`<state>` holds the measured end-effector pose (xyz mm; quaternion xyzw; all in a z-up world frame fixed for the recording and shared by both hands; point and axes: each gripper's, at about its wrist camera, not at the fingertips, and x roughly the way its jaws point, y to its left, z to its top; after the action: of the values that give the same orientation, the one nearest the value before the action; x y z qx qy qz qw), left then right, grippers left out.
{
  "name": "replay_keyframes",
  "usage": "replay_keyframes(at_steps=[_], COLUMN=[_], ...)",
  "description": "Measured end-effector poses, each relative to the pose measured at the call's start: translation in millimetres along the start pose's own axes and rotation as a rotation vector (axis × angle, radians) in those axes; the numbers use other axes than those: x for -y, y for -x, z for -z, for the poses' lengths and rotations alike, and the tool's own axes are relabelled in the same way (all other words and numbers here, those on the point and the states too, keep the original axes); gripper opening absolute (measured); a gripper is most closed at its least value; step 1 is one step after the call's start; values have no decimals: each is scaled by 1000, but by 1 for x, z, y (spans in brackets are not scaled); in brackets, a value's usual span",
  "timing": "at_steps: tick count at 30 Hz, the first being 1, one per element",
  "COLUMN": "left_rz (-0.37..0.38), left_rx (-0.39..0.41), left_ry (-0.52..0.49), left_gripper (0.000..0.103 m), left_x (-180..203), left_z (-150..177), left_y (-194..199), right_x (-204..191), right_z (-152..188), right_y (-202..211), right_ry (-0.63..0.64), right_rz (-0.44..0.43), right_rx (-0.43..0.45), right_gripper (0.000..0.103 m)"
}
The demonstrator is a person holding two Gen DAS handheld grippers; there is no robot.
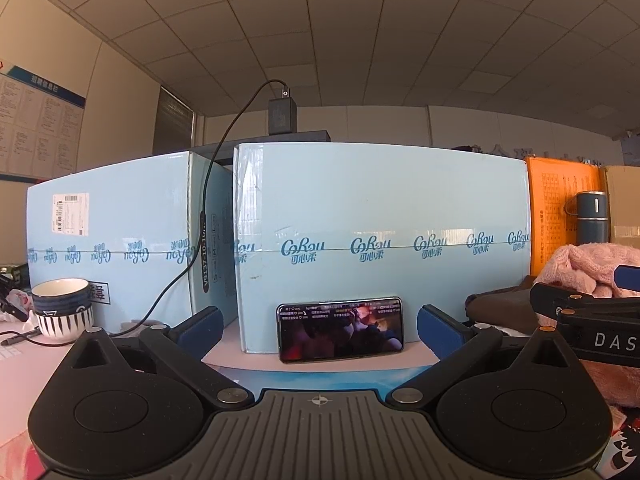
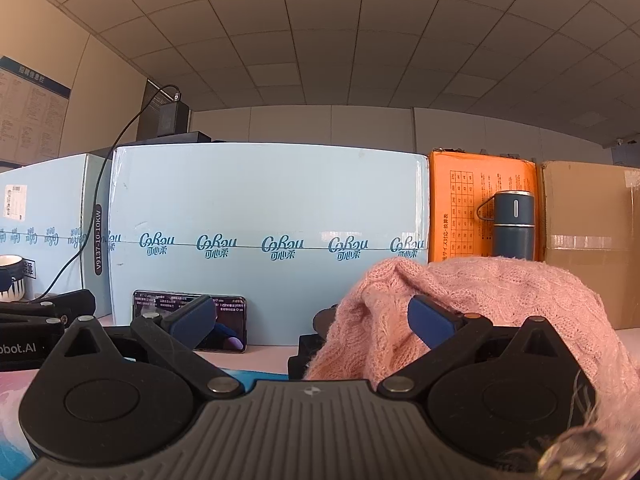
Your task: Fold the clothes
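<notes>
A pink knitted sweater (image 2: 480, 300) lies in a heap on the table at the right; it also shows at the right edge of the left wrist view (image 1: 592, 268). A dark brown garment (image 1: 500, 308) lies beside it. My right gripper (image 2: 312, 324) is open, its right finger (image 2: 432, 320) up against the sweater's folds, nothing clamped. My left gripper (image 1: 320, 332) is open and empty, to the left of the clothes, facing a phone. The right gripper's body (image 1: 592, 320) shows at the right of the left wrist view.
Two pale blue cartons (image 1: 380, 240) stand as a wall at the back, with a phone (image 1: 340, 330) leaning against them. An orange box (image 2: 472, 208), a blue flask (image 2: 514, 224) and a brown carton (image 2: 592, 240) stand at the right. Stacked bowls (image 1: 64, 308) and a cable (image 1: 172, 288) sit at the left.
</notes>
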<state>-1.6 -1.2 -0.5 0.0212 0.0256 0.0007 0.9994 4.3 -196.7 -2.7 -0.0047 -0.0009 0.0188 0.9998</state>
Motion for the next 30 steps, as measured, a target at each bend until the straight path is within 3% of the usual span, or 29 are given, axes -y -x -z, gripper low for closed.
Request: replay_keyframes(at_steps=[13, 18, 30], left_rz=[-50, -104, -26], left_rx=[1, 9, 10], left_ry=[-1, -8, 8], left_gripper=[103, 103, 103], left_x=[-1, -2, -5], left_z=[-5, -4, -2], left_y=[3, 4, 3], right_x=[2, 1, 1], right_z=[0, 0, 1], right_y=[1, -1, 0], right_ry=[1, 4, -8], right_rz=[28, -23, -46], right_rx=[-11, -33, -22], right_gripper=[103, 103, 103])
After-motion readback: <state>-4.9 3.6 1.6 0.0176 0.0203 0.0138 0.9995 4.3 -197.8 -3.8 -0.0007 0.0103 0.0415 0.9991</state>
